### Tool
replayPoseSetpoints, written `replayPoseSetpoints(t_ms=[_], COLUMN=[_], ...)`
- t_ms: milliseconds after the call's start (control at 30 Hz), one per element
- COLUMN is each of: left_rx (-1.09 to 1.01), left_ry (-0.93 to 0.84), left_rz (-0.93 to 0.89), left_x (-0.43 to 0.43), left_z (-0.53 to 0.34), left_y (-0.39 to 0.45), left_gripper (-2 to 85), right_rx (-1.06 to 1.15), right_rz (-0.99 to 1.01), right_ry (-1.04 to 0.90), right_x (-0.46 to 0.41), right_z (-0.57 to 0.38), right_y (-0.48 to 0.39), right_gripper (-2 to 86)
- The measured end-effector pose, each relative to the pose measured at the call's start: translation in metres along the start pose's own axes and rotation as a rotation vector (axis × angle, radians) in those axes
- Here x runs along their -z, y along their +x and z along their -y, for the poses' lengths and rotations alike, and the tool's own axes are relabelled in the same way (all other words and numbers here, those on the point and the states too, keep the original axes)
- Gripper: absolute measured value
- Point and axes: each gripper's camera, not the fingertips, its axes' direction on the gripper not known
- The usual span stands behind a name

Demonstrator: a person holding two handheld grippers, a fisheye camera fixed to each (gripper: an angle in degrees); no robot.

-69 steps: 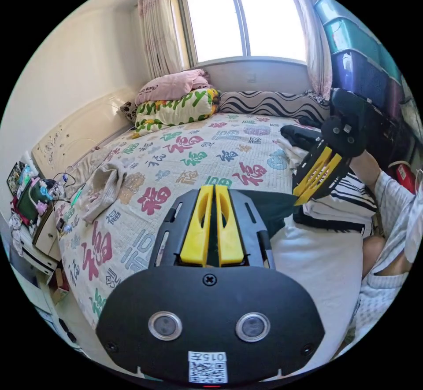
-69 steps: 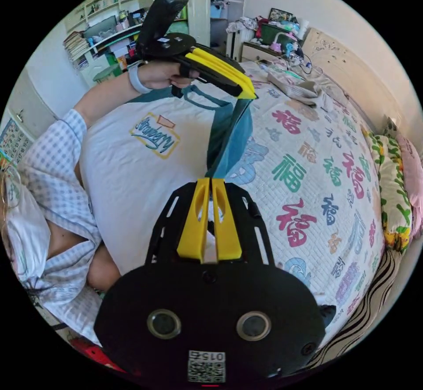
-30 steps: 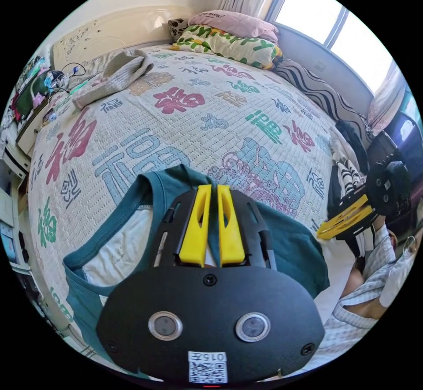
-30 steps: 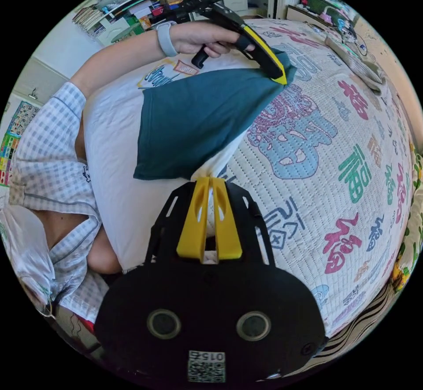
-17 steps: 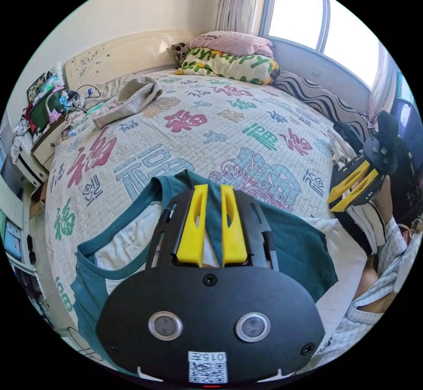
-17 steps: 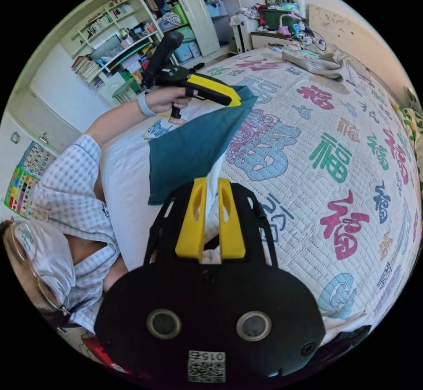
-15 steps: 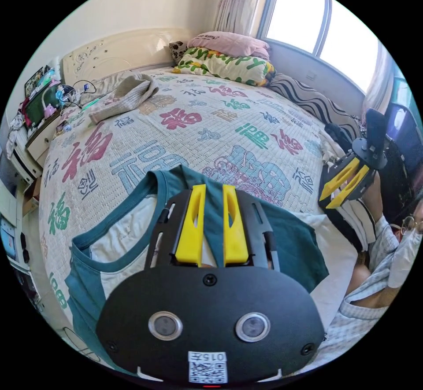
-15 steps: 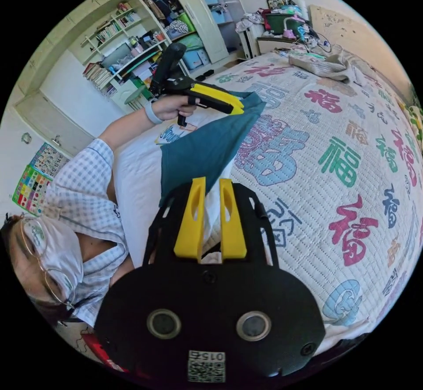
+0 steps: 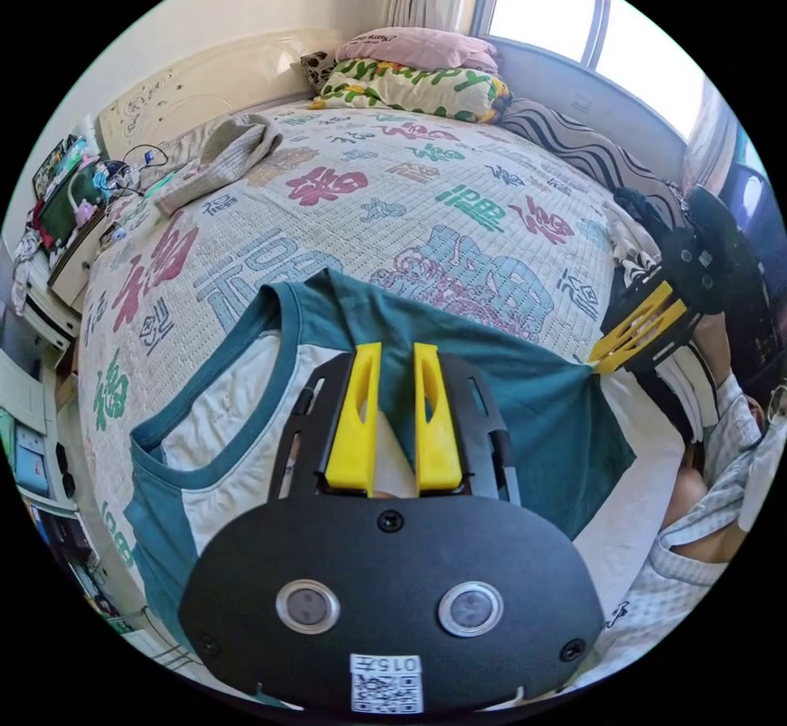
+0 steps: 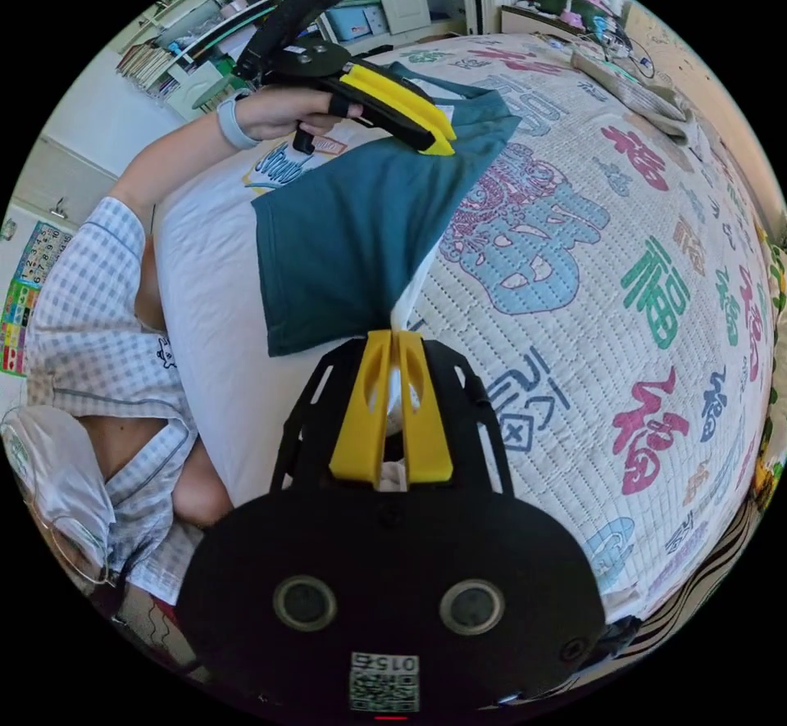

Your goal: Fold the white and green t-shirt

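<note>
My right gripper (image 10: 392, 398) pinches the t-shirt (image 10: 344, 226) hem to keep the folded side taut. My left gripper (image 9: 392, 415), jaws slightly apart, hovers over the shoulder, apparently gripping nothing. The shirt lies spread on the bed (image 9: 426, 210) edge, a grey garment (image 9: 221, 156) beyond.

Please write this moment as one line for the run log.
stage: folding sleeve | left gripper: open over t-shirt | right gripper: shut on t-shirt | surface: bed

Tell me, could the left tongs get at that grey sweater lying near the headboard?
Probably yes: the left tongs are open, and bare bedspread lies between them and the sweater, though it's far up the bed.
</note>
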Motion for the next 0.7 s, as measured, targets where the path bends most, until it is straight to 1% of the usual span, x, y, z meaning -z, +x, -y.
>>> replayPoseSetpoints(t_ms=[67,133,200,267,333,400,433,500,533,600,633,700], left_rx=[0.012,0.028,0.064,0.102,0.141,0.239,0.272,0.447,0.495,0.643,0.682,0.789], left_ry=[0.027,0.092,0.217,0.281,0.329,0.392,0.402,0.405,0.402,0.423,0.433,0.468], left_rz=[0.010,0.009,-0.044,-0.067,-0.027,0.104,0.145,0.284,0.294,0.248,0.229,0.103], left_x=[0.014,0.041,0.095,0.139,0.186,0.244,0.256,0.292,0.298,0.314,0.315,0.311], left_z=[-0.007,-0.021,-0.055,-0.092,-0.137,-0.210,-0.229,-0.308,-0.327,-0.401,-0.419,-0.478], left_y=[-0.006,-0.014,-0.029,-0.044,-0.060,-0.088,-0.096,-0.132,-0.142,-0.177,-0.185,-0.214], left_gripper=[6.4,6.2,6.3,6.7,7.2,7.5,7.6,8.2,8.4,10.2,10.6,12.2], right_rx=[0.022,0.057,0.066,0.045,0.036,0.044,0.046,0.057,0.063,0.107,0.120,0.184], right_rz=[0.008,0.040,0.111,0.176,0.215,0.202,0.185,0.117,0.111,0.124,0.124,0.074], right_ry=[0.021,0.074,0.148,0.193,0.258,0.302,0.306,0.311,0.306,0.288,0.290,0.283], right_x=[-0.004,-0.003,0.002,0.005,0.009,0.013,0.013,0.007,0.004,-0.010,-0.013,-0.031], right_z=[0.000,-0.003,-0.004,-0.001,0.004,0.024,0.031,0.070,0.082,0.134,0.148,0.208], right_y=[-0.001,-0.002,0.003,0.007,0.006,-0.006,-0.010,-0.029,-0.034,-0.060,-0.067,-0.101], right_gripper=[6.2,7.7,9.8,10.9,10.7,9.7,9.6,9.4,9.4,9.4,9.4,9.4])
